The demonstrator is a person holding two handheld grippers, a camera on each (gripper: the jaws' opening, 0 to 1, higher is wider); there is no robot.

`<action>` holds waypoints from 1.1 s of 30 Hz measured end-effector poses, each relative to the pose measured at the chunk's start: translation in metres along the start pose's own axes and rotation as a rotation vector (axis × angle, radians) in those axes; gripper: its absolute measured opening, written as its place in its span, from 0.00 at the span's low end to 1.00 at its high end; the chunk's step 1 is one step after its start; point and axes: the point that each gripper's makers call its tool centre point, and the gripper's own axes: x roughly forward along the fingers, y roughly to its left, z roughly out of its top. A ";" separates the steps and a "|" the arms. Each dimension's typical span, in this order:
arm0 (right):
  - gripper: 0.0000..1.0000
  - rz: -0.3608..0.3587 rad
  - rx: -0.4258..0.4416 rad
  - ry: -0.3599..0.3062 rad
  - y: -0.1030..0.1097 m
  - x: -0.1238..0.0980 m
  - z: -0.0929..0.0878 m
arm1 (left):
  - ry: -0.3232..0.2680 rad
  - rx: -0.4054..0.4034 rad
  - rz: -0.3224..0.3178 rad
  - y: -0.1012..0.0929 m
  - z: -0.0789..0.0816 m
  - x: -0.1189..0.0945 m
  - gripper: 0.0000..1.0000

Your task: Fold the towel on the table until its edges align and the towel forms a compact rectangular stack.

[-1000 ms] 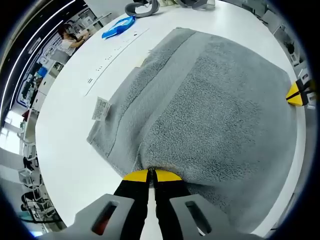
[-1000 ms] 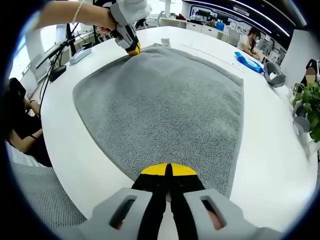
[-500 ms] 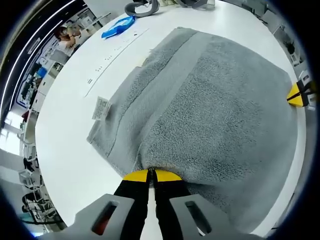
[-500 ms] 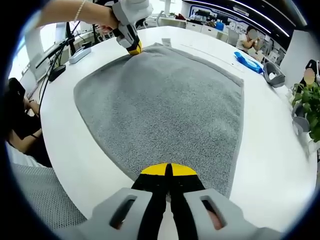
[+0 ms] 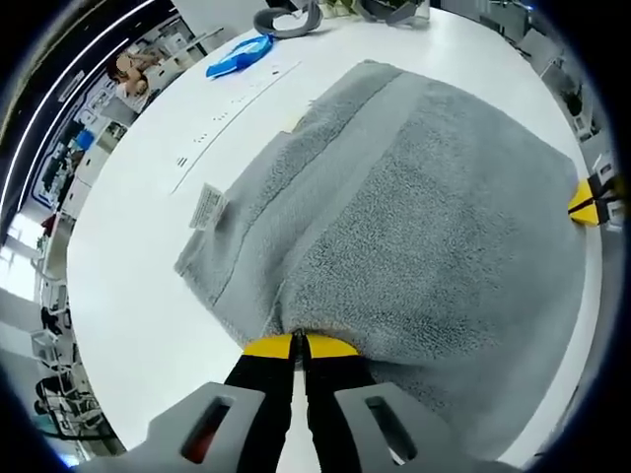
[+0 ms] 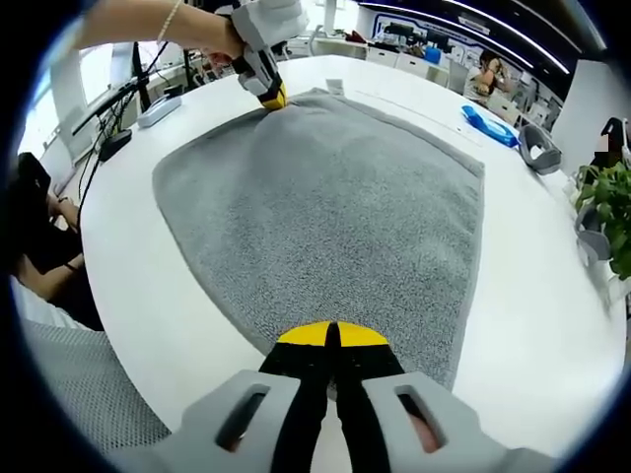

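Observation:
A grey towel [image 5: 424, 217] lies spread on the white table [image 5: 138, 286], folded over with a lower layer showing at its left edge and a white label [image 5: 208, 205] sticking out. My left gripper [image 5: 300, 345] is shut on the towel's near corner. In the right gripper view the same towel [image 6: 335, 207] stretches away from my right gripper [image 6: 331, 335], which is shut on its near edge. The left gripper [image 6: 271, 97], held by a hand, pinches the far corner there. The right gripper's yellow tip [image 5: 588, 202] shows at the towel's right edge.
A blue object [image 5: 237, 54] and a grey headset [image 5: 286, 18] lie at the table's far end. Cables and a power strip [image 6: 158, 106] sit at the far left edge in the right gripper view, a plant [image 6: 611, 217] at the right. People sit at desks beyond.
Both grippers have shifted slightly with the towel, which sits a little further right in each view. Both stay shut on it.

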 end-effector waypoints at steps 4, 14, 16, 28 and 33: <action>0.00 0.003 0.041 -0.005 0.000 0.001 0.002 | 0.016 -0.032 0.033 0.006 0.001 0.000 0.03; 0.00 0.066 0.152 -0.057 0.000 -0.010 0.011 | -0.159 -0.108 0.126 0.017 0.017 -0.045 0.03; 0.00 0.063 0.154 -0.065 -0.001 -0.012 0.012 | -0.194 -0.132 0.121 0.012 0.018 -0.056 0.04; 0.09 0.165 0.121 -0.084 0.003 -0.033 0.007 | -0.361 -0.145 0.054 -0.043 0.009 -0.099 0.09; 0.11 0.183 0.114 -0.073 0.004 -0.035 -0.005 | -0.406 -0.095 0.002 -0.082 -0.004 -0.104 0.11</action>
